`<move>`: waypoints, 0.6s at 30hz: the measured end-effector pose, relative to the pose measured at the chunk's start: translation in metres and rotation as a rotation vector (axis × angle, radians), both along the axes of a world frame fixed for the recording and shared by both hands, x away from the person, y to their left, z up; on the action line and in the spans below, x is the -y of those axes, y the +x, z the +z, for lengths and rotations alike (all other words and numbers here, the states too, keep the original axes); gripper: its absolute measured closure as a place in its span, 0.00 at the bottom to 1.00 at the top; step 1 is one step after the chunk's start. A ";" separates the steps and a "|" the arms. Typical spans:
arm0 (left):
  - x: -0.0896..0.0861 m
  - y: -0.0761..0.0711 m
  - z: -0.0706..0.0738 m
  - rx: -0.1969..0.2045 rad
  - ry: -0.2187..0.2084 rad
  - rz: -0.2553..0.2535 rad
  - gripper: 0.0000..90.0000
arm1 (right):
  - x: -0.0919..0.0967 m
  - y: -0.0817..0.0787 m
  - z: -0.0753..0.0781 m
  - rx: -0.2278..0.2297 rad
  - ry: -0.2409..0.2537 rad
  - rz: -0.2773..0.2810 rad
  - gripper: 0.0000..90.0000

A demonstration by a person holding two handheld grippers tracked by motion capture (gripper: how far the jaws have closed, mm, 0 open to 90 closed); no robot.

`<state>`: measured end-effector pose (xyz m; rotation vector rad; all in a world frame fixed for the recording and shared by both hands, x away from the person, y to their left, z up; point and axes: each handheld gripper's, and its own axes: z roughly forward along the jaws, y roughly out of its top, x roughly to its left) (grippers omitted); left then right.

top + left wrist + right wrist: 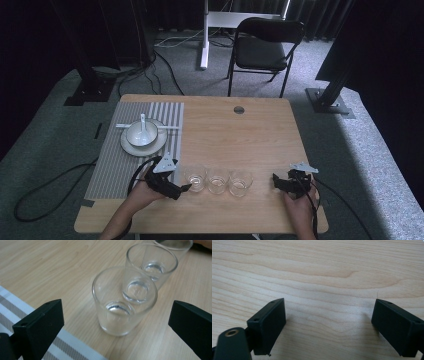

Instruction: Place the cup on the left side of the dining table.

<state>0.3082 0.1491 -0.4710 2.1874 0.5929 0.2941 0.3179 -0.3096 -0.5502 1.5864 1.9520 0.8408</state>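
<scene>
Clear glass tumblers [217, 181] are standing in a row on the wooden surface [250, 135]. Left tool [115, 322] is gaping wide around the nearest tumbler [124, 301], untouched; right tool [329, 325] is hovering wide, holding nothing.

Surfaces near the three glasses: wood, glass, cloth, matt plastic.

My table [250, 135] is pale wood, smooth, grain plain under a low sheen. The glasses [124, 301] are clear and glossy with thick bases. Left of them lies my striped mat [125, 165], grey and white, looks woven cloth. Beyond it on the mat, plate [131, 146] and bowl [141, 133] look glazed white ceramic. My left gripper [117, 322] and right gripper [329, 325] have matt black plastic jaws.
</scene>
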 end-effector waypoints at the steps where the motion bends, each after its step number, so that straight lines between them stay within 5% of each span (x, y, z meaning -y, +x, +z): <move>1: 0.002 0.000 0.000 0.006 0.002 0.002 0.01 | 0.000 0.000 0.000 0.000 0.000 0.000 0.13; 18: 0.029 0.008 0.002 0.000 0.030 -0.061 0.01 | 0.000 0.000 0.000 0.001 -0.001 0.001 0.13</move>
